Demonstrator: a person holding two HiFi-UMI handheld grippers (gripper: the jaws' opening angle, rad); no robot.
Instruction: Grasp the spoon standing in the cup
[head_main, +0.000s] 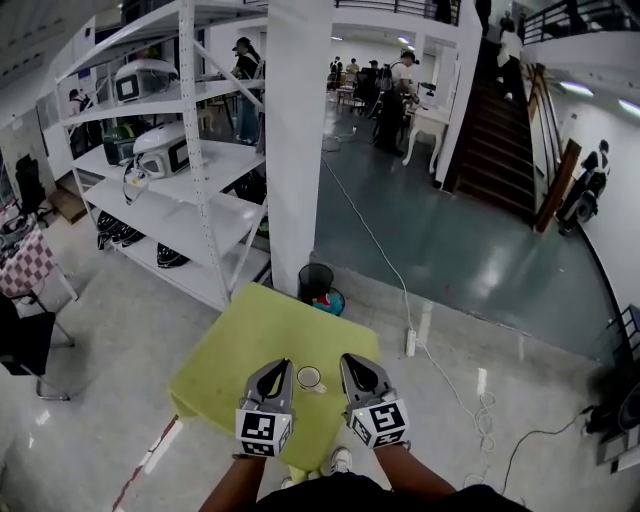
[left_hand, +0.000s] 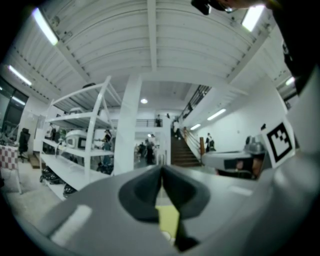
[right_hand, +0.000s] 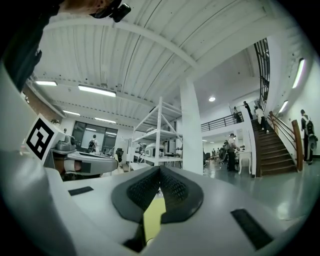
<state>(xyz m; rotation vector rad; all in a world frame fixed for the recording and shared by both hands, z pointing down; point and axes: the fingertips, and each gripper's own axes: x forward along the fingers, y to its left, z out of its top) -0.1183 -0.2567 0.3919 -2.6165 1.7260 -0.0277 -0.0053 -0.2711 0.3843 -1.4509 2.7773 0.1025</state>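
A small white cup (head_main: 310, 378) stands on the yellow-green table (head_main: 260, 335) near its front edge. From the head view I cannot make out a spoon in it. My left gripper (head_main: 284, 365) hovers just left of the cup with its jaws shut and nothing between them. My right gripper (head_main: 349, 359) sits just right of the cup, also shut and empty. In the left gripper view the left gripper (left_hand: 161, 171) points level across the room, with only a strip of table (left_hand: 168, 219) showing below the closed pads. The right gripper (right_hand: 160, 173) looks out the same way, with table (right_hand: 154, 218) beneath it.
A white pillar (head_main: 300, 140) and a black bin (head_main: 315, 281) stand just past the table's far edge. White shelving (head_main: 190, 160) fills the left. A power strip (head_main: 411, 342) and cables (head_main: 480, 410) lie on the floor at right. A dark chair (head_main: 25, 345) stands at left.
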